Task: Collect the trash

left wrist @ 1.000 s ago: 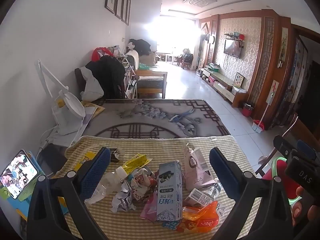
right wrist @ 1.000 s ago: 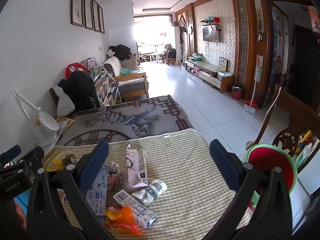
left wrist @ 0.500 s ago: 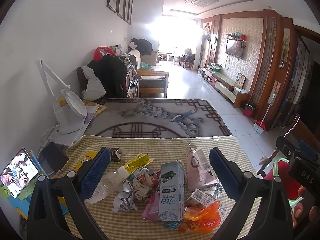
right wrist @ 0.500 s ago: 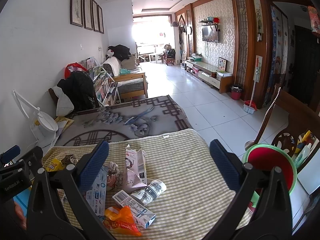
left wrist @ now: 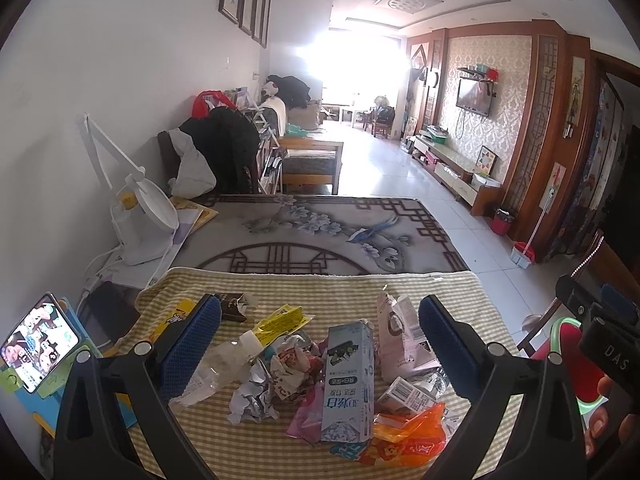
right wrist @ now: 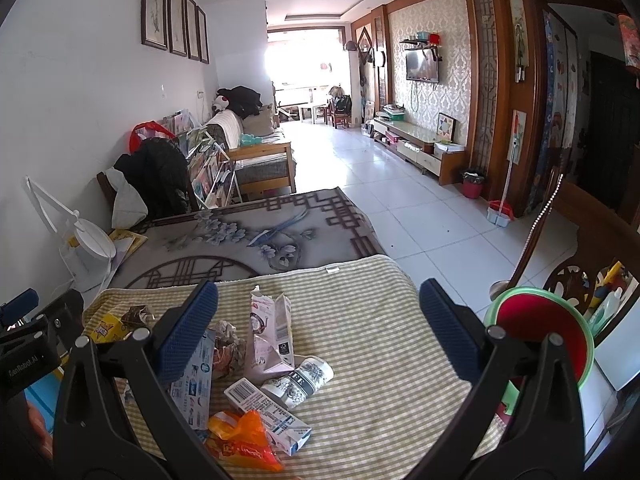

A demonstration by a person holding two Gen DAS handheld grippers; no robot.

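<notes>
Both tools hang spread and empty, left tool (left wrist: 320, 344) over the trash pile (left wrist: 320, 376) heaped between its fingers on the bench (right wrist: 360, 320), right tool (right wrist: 318, 326) nearer the bin (right wrist: 560, 340) beyond its right finger, likely for dropping.

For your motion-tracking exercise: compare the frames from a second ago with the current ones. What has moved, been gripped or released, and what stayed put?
Almost nothing changed. The left gripper drifted slightly, so its view shifted a little; it stays open above the trash pile. The right gripper also stays open, holding nothing. The blue milk carton, pink carton, orange bag and red bin lie where they were.
</notes>
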